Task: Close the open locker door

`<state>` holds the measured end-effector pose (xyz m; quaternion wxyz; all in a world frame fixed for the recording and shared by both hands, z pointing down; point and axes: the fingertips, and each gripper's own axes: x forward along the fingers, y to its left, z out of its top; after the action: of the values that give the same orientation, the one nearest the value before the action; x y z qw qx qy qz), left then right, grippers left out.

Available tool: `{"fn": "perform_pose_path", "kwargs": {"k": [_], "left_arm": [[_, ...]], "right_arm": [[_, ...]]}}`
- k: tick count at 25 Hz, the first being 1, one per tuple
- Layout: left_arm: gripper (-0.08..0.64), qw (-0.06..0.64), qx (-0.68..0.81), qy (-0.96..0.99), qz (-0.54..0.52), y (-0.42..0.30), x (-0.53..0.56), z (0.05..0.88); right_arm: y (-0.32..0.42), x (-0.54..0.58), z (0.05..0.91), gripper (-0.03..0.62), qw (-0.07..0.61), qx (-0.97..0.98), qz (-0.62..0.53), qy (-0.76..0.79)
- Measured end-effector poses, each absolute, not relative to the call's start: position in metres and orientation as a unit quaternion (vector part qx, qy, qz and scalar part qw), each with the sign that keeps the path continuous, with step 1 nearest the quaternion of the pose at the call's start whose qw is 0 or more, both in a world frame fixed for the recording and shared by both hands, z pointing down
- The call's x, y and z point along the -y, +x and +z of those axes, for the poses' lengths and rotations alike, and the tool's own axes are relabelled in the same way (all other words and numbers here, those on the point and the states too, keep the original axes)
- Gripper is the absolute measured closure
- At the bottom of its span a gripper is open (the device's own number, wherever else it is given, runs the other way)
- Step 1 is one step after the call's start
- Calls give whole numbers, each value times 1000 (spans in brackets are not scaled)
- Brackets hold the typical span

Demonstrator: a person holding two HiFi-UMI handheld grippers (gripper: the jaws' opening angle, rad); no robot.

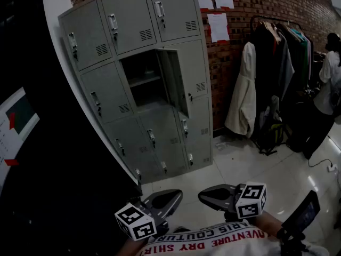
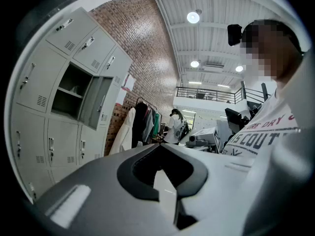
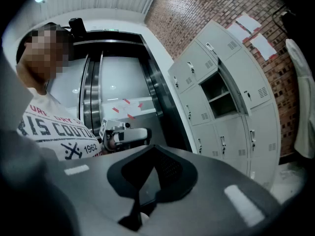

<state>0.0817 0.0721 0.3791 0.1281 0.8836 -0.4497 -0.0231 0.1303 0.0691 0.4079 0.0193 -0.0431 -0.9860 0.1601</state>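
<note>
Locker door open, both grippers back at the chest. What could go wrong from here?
1. The open door stands swung out to the right. A push on its inner face would likely drive it against the neighbouring locker rather than shut.
2. The left gripper and right gripper are shut and empty, so a jaw tip may slide off the door's thin edge.
</note>
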Motion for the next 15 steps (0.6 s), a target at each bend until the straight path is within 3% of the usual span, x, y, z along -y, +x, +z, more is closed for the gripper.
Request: {"fn": "perform_pose_path", "kwargs": {"k": [15], "left_arm": [[555,138,450,882,-33,-22,50,390]], "right_arm": [[38,55,423,597,19,986,166,-8]]}}
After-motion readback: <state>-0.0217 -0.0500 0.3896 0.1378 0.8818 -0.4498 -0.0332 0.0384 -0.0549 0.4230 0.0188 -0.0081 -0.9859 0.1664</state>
